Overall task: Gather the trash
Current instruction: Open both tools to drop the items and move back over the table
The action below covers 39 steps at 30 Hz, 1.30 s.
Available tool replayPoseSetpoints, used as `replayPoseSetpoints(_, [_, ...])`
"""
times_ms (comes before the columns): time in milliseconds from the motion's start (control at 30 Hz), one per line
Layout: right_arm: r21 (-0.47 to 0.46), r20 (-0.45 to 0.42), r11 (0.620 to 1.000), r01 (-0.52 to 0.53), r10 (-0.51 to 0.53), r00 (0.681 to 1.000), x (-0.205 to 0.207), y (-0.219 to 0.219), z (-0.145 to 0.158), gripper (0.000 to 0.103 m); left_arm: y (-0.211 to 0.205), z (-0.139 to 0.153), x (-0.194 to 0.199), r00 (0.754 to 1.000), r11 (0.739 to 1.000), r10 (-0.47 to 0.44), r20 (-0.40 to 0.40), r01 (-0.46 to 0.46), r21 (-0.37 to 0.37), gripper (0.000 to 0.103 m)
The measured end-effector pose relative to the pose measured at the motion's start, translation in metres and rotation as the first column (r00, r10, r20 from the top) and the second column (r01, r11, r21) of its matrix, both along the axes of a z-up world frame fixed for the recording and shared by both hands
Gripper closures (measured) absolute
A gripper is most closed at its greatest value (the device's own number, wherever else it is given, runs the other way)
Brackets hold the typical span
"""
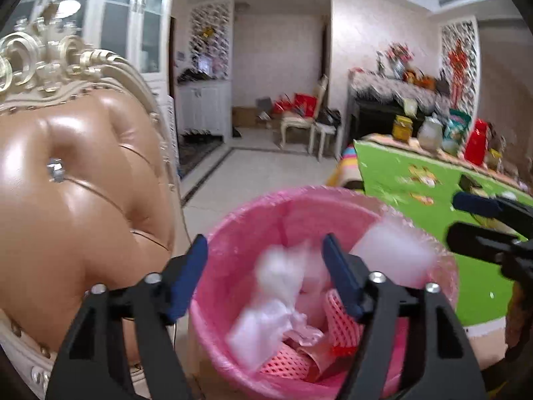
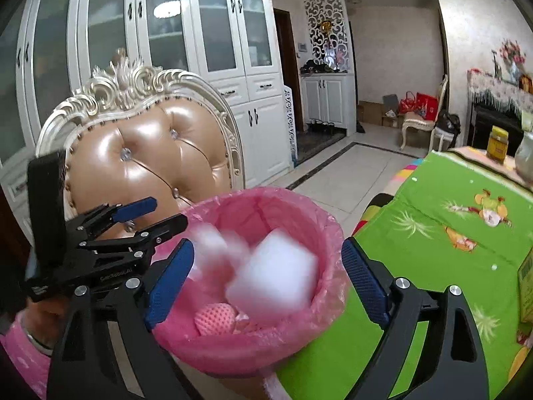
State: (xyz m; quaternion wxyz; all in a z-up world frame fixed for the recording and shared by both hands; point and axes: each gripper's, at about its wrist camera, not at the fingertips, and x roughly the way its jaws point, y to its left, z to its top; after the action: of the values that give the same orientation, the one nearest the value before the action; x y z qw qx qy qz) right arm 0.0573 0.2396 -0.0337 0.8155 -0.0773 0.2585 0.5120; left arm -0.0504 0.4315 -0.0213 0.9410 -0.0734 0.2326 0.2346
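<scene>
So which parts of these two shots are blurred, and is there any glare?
Left wrist view: white trash over the pink bin is motion-smeared; glare on the chair back. Right wrist view: white block is smeared; a ceiling light reflects in the cabinet glass.

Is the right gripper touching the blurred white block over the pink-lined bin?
Apart. The right wrist view shows the right gripper open, white block clear of both fingers.
</scene>
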Motion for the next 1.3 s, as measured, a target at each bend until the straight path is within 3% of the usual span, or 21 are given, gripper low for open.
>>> replayPoseSetpoints(133, [0.022,0.008,0.998,0.052,-0.052,0.999,-0.001,-0.028,0.008,0.018,-0.009,0.003,-0.011,1.000,0.999,0.025,0.001,-0.025,0.044,0.016])
replayPoseSetpoints(267, [-0.013,0.061,0.991,0.135,-0.134,0.989,-0.001,-0.064,0.014,0.018,-0.028,0.010,-0.020,0.999,0.994,0.046,0.018,-0.047,0.100,0.005])
replayPoseSetpoints(533, [-0.097,0.142,0.940,0.327,-0.312,0.939,0.020,-0.147,0.012,0.018,-0.096,0.036,-0.006,0.988,0.987,-0.135,0.071,0.128,0.100,0.005])
replayPoseSetpoints(667, [-0.118,0.131,0.890,0.441,-0.426,0.895,0.044,-0.200,0.005,0.018,-0.151,0.036,0.030,0.955,0.954,-0.294,0.031,0.291,0.074,0.005])
replayPoseSetpoints(767, [-0.128,0.119,0.851,0.510,-0.498,0.859,0.061,-0.240,-0.001,0.018,-0.194,0.025,0.061,0.934,0.931,-0.356,-0.025,0.357,0.075,0.005])
replayPoseSetpoints(900, [-0.160,0.109,0.789,0.593,-0.583,0.805,0.087,-0.287,-0.015,0.018,-0.241,0.012,0.103,0.897,0.900,-0.436,-0.065,0.437,-0.008,0.005])
replayPoseSetpoints(1133, [-0.233,0.081,0.708,0.667,-0.670,0.738,0.138,-0.340,-0.036,0.018,-0.295,0.007,0.162,0.883,0.888,-0.458,-0.102,0.460,-0.012,0.005])
replayPoseSetpoints(1300, [-0.268,0.074,0.687,0.675,-0.684,0.726,0.176,-0.355,-0.044,0.018,-0.319,0.000,0.207,0.858,0.872,-0.485,-0.169,0.489,-0.021,0.005])
